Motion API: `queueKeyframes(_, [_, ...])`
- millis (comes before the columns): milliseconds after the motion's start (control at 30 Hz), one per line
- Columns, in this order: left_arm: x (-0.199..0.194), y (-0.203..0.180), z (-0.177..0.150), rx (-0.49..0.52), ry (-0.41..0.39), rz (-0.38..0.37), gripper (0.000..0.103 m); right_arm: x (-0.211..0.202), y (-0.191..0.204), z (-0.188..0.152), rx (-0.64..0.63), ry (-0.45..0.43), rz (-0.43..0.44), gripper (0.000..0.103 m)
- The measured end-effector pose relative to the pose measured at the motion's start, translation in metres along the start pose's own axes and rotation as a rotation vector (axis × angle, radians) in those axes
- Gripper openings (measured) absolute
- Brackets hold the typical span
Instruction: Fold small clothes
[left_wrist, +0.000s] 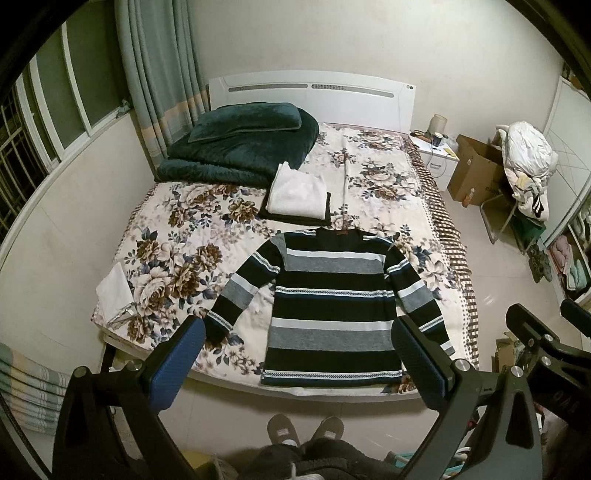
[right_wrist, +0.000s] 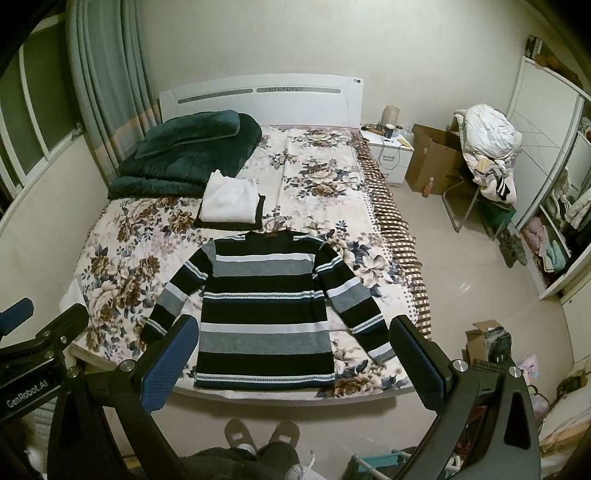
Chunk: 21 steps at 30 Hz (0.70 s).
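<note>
White headboard (left_wrist: 310, 98) against cream wall. Curtains (left_wrist: 159, 70) at left window. Nightstand (right_wrist: 391, 153) beside bed; pale tiled floor.

The left gripper (left_wrist: 299, 363) and the right gripper (right_wrist: 293, 362) are hovering side by side, both with jaws spread wide and gripping nothing. The person's slippered feet (left_wrist: 304, 430) are standing together below them.

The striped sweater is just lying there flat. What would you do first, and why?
Probably lower the left hand-held gripper to the sweater's left sleeve cuff and fold it inward. Both sleeves are spread out, and both hand-held grippers, including the right, hang open above the bed.
</note>
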<state>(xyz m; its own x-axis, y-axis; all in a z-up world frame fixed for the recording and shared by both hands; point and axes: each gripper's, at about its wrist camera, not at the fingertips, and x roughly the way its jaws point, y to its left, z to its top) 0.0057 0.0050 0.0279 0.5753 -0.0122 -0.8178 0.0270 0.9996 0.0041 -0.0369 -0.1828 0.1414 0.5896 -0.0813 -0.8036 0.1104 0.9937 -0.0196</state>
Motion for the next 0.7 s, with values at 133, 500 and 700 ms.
queueKeyframes(133, [0.001, 0.000, -0.001, 0.001, -0.001, -0.001, 0.103, 0.000, 0.000, 0.001, 0.000, 0.000, 0.001, 0.103])
queueKeyframes(500, [-0.010, -0.007, 0.020, 0.000, -0.004, 0.000, 0.103, 0.002, 0.000, 0.003, 0.002, -0.001, 0.004, 0.103])
queueKeyframes(700, [-0.014, -0.009, 0.028, 0.000, -0.004, 0.001, 0.103, 0.002, 0.001, 0.003, 0.004, 0.000, 0.005, 0.103])
